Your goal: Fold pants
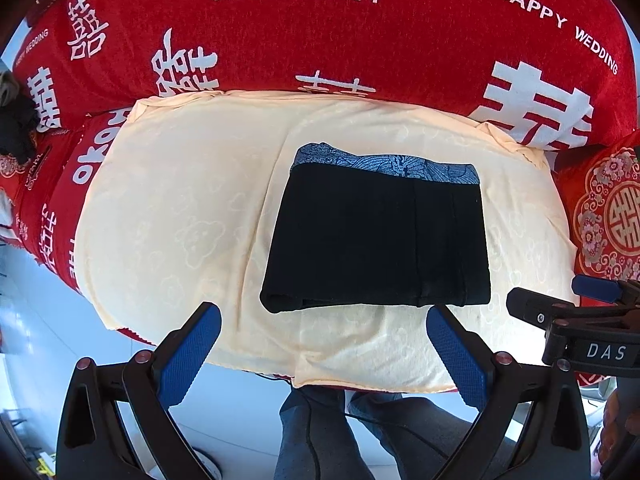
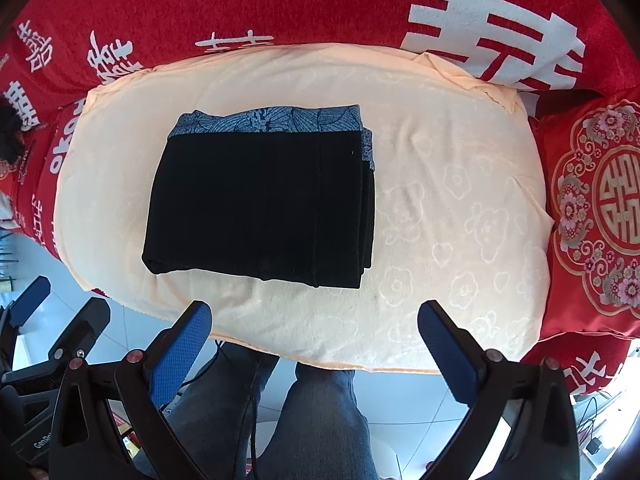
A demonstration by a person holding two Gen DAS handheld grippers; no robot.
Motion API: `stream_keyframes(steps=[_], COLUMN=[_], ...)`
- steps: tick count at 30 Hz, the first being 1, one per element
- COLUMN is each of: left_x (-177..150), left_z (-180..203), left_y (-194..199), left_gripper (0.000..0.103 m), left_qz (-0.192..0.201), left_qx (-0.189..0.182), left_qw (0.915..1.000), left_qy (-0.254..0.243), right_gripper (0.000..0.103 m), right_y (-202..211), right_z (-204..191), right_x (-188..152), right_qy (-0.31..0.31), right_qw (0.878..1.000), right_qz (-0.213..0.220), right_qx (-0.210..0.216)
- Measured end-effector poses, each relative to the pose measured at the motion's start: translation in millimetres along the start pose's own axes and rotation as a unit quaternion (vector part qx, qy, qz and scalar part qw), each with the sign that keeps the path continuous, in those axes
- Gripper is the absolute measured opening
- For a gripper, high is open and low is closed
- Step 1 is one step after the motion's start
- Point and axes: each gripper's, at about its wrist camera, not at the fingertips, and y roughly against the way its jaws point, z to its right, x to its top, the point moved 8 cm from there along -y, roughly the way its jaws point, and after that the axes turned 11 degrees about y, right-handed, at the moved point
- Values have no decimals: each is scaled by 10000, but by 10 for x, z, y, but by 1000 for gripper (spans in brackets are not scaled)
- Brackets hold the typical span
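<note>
The black pants (image 1: 376, 240) lie folded into a compact rectangle on a cream towel (image 1: 180, 220), with a blue patterned waistband (image 1: 384, 166) along the far edge. They also show in the right wrist view (image 2: 260, 204). My left gripper (image 1: 324, 320) is open and empty, just short of the pants' near edge. My right gripper (image 2: 314, 318) is open and empty, over the towel's (image 2: 460, 220) near edge, to the right of the pants. The right gripper also shows at the right of the left wrist view (image 1: 560, 300).
A red blanket with white lettering (image 1: 300, 40) covers the sofa behind the towel. A red embroidered cushion (image 2: 600, 220) lies at the right. A dark bundle (image 1: 16, 128) sits at far left. The person's jeans-clad legs (image 2: 320, 420) and a cable are below the towel edge.
</note>
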Motion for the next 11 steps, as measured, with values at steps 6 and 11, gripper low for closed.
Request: stream_keyframes(steps=[6, 11], left_x=[-21, -36], left_z=[3, 20], left_y=[-5, 13], left_gripper=[103, 103], left_qz=[-7, 30], left_qx=[-105, -103], left_qw=[9999, 9999], left_qy=[72, 14], right_gripper=[103, 103], right_y=[-6, -17], right_z=[-32, -15], right_x=[-28, -51], right_qy=[54, 1], right_qw=[10000, 10000], right_qz=[-5, -20], right_qx=[16, 16])
